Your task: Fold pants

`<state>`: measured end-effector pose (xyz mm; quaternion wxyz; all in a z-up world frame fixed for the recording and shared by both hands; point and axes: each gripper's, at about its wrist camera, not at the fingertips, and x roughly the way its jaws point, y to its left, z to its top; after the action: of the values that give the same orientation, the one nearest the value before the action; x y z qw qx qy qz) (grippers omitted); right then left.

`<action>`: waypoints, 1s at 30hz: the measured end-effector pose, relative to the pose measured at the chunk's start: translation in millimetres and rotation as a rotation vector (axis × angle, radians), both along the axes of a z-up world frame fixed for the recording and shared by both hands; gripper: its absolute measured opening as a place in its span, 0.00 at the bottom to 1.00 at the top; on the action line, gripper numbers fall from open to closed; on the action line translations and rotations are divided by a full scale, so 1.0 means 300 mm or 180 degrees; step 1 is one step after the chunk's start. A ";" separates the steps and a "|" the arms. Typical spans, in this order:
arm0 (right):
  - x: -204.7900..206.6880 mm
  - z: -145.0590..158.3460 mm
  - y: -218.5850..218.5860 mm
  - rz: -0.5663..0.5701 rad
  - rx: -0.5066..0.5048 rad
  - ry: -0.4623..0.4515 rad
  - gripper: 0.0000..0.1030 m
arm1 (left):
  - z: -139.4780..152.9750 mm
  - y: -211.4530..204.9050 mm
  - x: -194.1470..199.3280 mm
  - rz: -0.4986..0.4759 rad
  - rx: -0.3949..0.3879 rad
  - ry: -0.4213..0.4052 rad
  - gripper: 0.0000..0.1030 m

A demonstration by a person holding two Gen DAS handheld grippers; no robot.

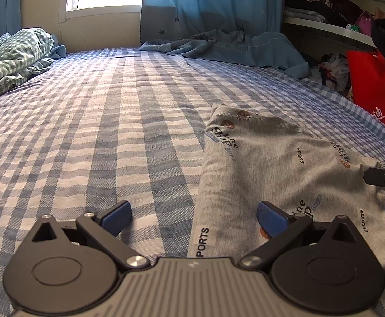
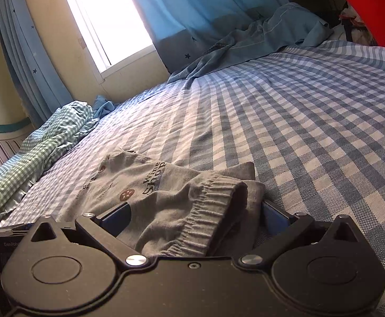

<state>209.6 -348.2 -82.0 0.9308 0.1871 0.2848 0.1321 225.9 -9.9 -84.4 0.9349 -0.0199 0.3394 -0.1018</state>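
Left gripper [image 1: 193, 218] jaws wide open, empty, over edge of grey printed pants [image 1: 266, 163] lying folded on checked bedsheet [image 1: 100, 121]. Right gripper [image 2: 195, 214] also spread wide w/ elastic waistband [image 2: 205, 206] bunched between pads, not clamped.

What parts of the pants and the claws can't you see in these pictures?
- Pants, left wrist view: the near end is hidden behind the left claw; the waistband side is cut off by the right edge.
- Pants, right wrist view: the lower part of the waistband is hidden behind the right claw.
- Right claw, left wrist view: only a black tip shows; the rest is cut off by the right edge.
- Red bag: its writing is cut off.
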 end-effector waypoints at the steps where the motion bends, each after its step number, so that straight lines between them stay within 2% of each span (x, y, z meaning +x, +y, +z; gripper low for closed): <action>1: 0.000 0.000 0.001 -0.0001 0.0010 -0.0001 1.00 | 0.000 0.000 0.000 0.0000 -0.0001 -0.0001 1.00; 13: -0.011 0.004 -0.007 -0.0053 0.0065 -0.0030 0.95 | 0.000 0.000 0.000 -0.0001 -0.0005 0.0001 1.00; 16: -0.014 0.002 -0.019 -0.0132 0.0115 -0.0035 0.88 | 0.002 -0.001 0.001 0.0001 -0.0016 0.0004 1.00; 18: -0.017 0.000 -0.031 -0.0210 0.0138 -0.0025 0.78 | 0.002 0.000 0.001 0.0001 -0.0019 0.0004 1.00; 30: -0.023 0.003 -0.015 -0.0363 -0.0050 -0.0025 0.55 | 0.001 -0.001 0.001 0.0006 -0.0017 0.0001 1.00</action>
<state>202.8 -352.8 -81.0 0.9394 0.1952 0.2710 0.0774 226.3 -10.1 -84.0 0.9349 -0.0227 0.3392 -0.1019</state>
